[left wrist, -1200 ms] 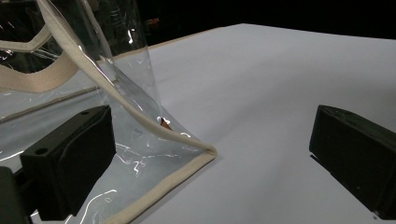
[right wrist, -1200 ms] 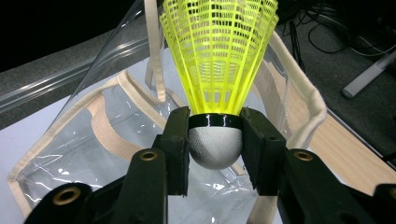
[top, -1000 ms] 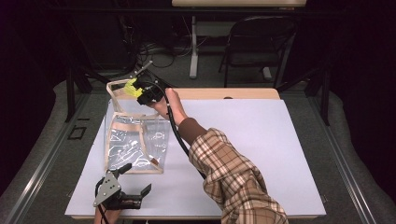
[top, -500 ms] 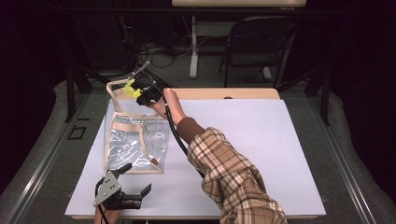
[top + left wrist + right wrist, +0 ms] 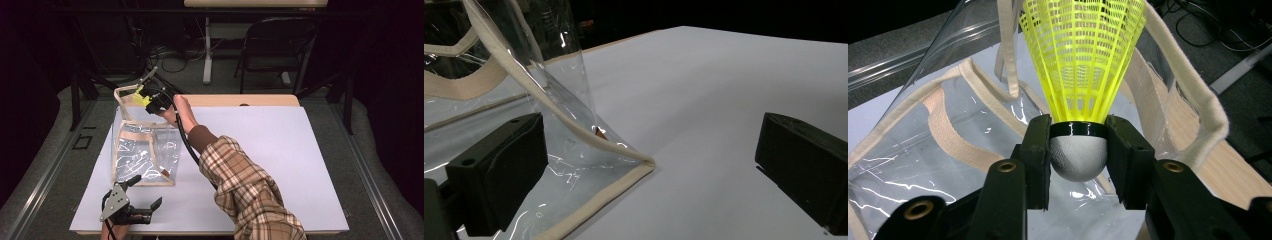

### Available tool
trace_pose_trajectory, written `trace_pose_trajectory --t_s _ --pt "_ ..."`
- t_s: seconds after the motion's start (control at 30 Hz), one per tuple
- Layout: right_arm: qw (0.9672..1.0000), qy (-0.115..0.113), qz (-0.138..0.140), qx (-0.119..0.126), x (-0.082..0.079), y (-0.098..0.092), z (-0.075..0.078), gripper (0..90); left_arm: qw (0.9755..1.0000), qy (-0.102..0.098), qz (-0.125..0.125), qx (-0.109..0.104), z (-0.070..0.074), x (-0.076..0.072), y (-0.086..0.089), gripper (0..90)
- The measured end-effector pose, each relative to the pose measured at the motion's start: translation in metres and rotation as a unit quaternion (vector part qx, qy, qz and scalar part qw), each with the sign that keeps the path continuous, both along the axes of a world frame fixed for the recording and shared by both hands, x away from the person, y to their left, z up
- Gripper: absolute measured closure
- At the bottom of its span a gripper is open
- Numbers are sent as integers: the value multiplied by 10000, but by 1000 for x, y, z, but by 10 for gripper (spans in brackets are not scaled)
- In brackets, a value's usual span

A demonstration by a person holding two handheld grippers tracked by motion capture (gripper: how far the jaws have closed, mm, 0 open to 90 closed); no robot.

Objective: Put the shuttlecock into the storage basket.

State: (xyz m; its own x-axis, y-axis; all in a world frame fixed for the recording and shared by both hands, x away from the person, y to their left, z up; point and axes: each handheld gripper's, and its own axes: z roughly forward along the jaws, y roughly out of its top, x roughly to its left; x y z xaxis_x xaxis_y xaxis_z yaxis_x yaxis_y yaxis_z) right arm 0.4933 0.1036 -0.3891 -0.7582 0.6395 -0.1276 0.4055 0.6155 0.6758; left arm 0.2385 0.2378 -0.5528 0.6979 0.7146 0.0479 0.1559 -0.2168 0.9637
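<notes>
Two grippers at work in the high view: the right gripper (image 5: 145, 96) is up at the far rim of a clear bag (image 5: 145, 152) w/ cream trim, holding a yellow shuttlecock (image 5: 142, 97) over the bag's open mouth. The left gripper (image 5: 145, 197) sits low at the near edge of the white counter (image 5: 280, 160), just beside the bag's near bottom edge, fingers spread, nothing between them.

Left gripper view: both fingers (image 5: 499, 175) stand wide apart; the bag's cream-edged bottom corner (image 5: 624, 165) lies on the counter between them, closer to the left-hand one, not pinched. Clear plastic wall rises tilted above.

Right gripper view: fingers (image 5: 1035, 155) clamp the shuttlecock's white cork base (image 5: 1079, 155) from both sides, black band at the top of the cork, yellow skirt (image 5: 1080, 55) pointing away toward the bag interior (image 5: 948, 145).

Step, by my read: carry done, drop pending. Next move probably needs the shuttlecock lowered past the strap and rim, then released; left could steady the bag so it doesn't fold.

No brand, label or writing legible anywhere.
</notes>
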Motion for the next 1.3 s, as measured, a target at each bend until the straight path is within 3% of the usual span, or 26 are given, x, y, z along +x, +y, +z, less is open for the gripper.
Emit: trace_pose_trajectory --t_s 0.17,0.23,0.53,0.7,0.93,1.3 --pt "10000 -17 2 -67 -1 2 0 625 10000 -6 -2 -3 0 0 0 3" --pt "10000 -47 -35 -55 -1 2 1 542 10000 -5 -3 -3 0 0 0 3" --pt "9998 -100 -5 143 -5 -3 9 391 10000 -6 3 1 0 0 0 3" --pt "9993 -58 105 357 -9 -13 17 265 10000 -4 -5 12 0 0 0 3" --pt "9986 3 239 468 -13 -24 24 153 10000 2 17 12 0 0 0 3" --pt "9976 87 308 617 -22 -53 25 83 10000 13 -9 57 0 2 -3 3"
